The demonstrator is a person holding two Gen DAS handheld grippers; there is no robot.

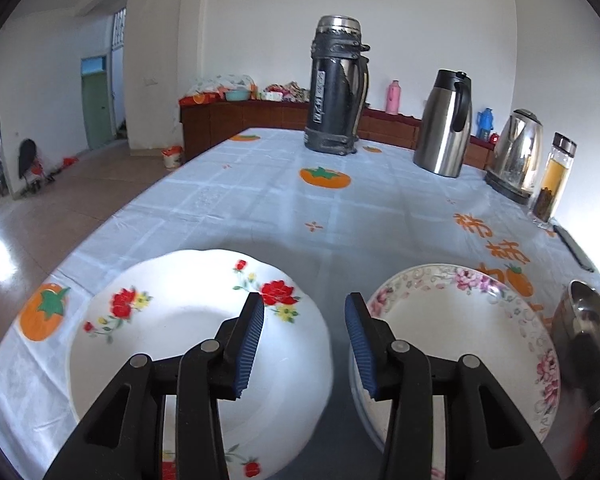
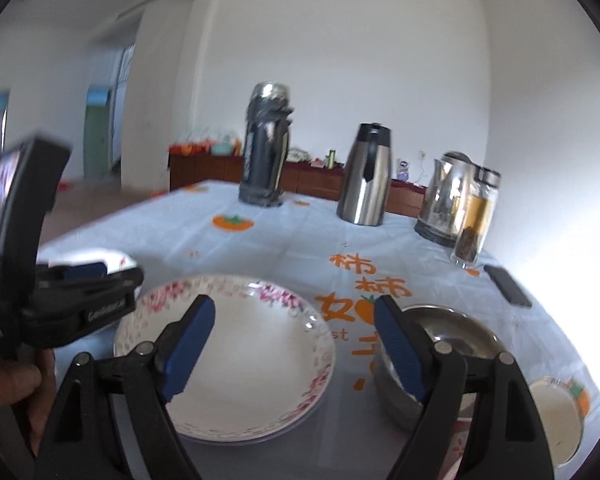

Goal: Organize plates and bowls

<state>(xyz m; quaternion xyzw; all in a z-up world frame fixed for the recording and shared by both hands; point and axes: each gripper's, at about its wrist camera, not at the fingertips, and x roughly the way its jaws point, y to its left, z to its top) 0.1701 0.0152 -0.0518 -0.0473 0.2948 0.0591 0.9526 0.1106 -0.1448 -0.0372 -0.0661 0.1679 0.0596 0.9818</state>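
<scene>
A white plate with red flowers [image 1: 172,320] lies on the tablecloth at the left. To its right is a pink-flowered plate [image 1: 460,320] [image 2: 240,340], which seems to rest on another plate. A steel bowl [image 2: 440,340] [image 1: 588,328] stands to the right of those. A small white bowl [image 2: 556,416] sits at the near right. My left gripper [image 1: 304,312] [image 2: 116,280] is open over the gap between the two plates and holds nothing. My right gripper [image 2: 296,320] is open wide, one finger above the pink-flowered plate and the other above the steel bowl, also holding nothing.
At the back of the table stand a tall black thermos [image 1: 336,88], a steel carafe [image 1: 446,124], an electric kettle [image 1: 518,152] and a glass tea bottle [image 1: 556,176]. A dark phone [image 2: 508,284] lies by the right edge. The table's left edge drops to a tiled floor [image 1: 40,216].
</scene>
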